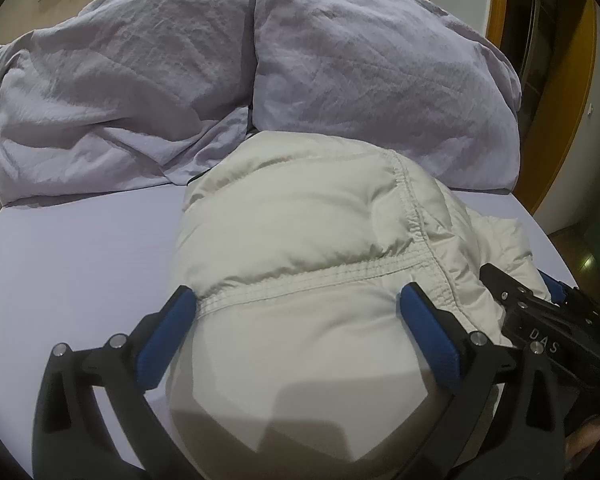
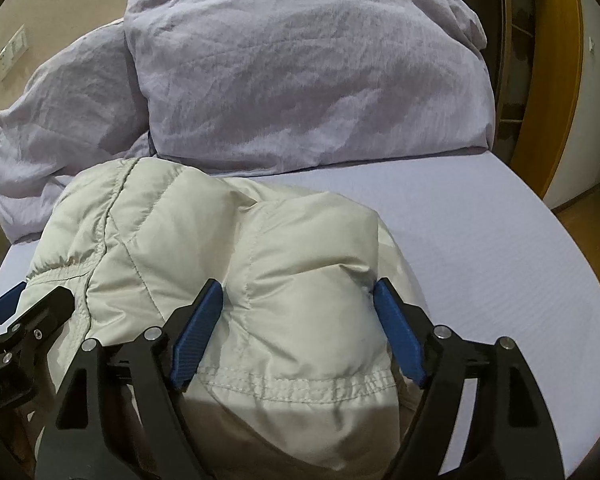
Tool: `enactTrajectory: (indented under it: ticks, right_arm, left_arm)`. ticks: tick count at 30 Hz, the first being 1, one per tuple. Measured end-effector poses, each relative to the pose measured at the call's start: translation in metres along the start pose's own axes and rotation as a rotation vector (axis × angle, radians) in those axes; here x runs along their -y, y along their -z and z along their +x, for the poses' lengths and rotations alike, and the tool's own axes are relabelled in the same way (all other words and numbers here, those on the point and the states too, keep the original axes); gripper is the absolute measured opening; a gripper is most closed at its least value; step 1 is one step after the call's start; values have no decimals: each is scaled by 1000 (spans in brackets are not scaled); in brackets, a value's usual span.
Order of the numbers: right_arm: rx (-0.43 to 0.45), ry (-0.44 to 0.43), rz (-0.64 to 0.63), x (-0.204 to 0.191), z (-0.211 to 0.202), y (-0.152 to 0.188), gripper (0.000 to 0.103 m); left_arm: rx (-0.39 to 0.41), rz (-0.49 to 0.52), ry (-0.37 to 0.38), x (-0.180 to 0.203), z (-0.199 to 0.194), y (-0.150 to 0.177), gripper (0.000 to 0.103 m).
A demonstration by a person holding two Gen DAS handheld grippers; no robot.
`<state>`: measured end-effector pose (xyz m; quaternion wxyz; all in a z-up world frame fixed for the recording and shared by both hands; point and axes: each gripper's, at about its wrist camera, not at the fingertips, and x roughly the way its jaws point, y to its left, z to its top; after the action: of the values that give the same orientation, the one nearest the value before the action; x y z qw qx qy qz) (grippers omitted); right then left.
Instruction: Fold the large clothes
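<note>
The left wrist view shows a puffy cream down jacket (image 1: 300, 248) bundled up on the lilac bed sheet (image 1: 80, 240), just in front of two wrinkly lilac pillows (image 1: 380, 80). The left gripper (image 1: 300, 308) has its blue pads squeezing a fat fold of the jacket, one on each side. I think that keeps the slippery bundle from springing open. Just beside it, the right gripper (image 2: 298, 304) pinches another fat fold the same way, its jaws wide because the jacket is so thick. The sleeves and zip are tucked away. The jacket's near end is cut off, so I can't tell how neat the fold is.
</note>
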<state>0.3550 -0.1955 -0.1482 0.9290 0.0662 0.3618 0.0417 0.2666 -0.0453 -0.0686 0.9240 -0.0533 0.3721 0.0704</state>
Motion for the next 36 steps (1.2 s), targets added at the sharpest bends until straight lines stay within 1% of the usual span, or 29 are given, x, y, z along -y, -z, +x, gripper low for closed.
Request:
enactTrajectory:
  ticks: [22,31,36]
  right_arm:
    - [36,26,5,-4,5,9,79]
    - [5,32,20,-2,8,8,81]
    - [-33,53,24,-4,7,4,81]
  left_arm:
    - [18,9,3,0,10,7,101]
    - [5,16,-2,1,9,6,101]
    - [-34,17,-12,1,7,1,101]
